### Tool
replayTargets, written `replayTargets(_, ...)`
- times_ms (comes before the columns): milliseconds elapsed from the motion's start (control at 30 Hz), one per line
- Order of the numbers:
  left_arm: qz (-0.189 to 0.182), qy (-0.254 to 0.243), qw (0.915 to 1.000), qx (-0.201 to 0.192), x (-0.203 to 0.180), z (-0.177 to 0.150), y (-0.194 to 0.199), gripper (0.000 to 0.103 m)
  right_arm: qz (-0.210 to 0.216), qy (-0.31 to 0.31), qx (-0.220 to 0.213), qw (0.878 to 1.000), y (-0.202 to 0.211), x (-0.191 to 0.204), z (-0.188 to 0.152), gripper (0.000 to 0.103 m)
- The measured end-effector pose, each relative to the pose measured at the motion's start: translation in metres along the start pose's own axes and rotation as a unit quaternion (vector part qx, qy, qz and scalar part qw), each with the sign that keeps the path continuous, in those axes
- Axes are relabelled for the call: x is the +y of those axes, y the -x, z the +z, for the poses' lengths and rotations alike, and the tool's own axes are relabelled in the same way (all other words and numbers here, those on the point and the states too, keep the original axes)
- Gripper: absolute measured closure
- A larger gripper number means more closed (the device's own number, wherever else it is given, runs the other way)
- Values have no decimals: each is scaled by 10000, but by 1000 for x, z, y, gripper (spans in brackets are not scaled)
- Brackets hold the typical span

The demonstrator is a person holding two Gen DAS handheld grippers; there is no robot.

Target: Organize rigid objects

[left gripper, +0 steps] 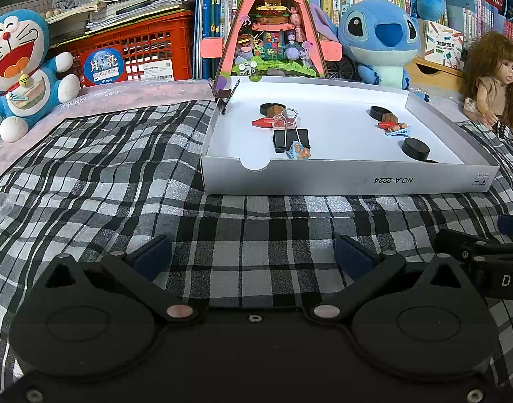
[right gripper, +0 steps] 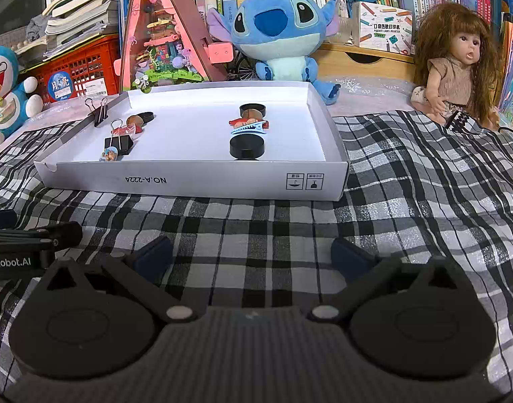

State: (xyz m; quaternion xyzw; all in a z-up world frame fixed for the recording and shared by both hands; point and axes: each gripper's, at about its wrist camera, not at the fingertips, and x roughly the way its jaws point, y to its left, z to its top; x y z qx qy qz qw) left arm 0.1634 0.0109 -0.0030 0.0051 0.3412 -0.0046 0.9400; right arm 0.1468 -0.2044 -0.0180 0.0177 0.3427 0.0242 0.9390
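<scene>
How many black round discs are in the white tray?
3, maybe more: one back left, one back right, one front right. A dark sliver behind the front wall may be a fourth.

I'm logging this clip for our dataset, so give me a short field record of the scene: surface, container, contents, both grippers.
surface: checked cloth
container: shallow white box lid, open side up
left group: black binder clip, black disc, red piece
right group: black disc, blue hair clip
left gripper: open, empty, short of the box
right gripper: open, empty, short of the box
</scene>
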Motion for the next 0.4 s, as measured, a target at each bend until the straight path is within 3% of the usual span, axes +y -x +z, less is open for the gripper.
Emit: replayTargets(400,0,0,10000,1,0,0,0,0,2,-3,-1,10000,0,0,0,0)
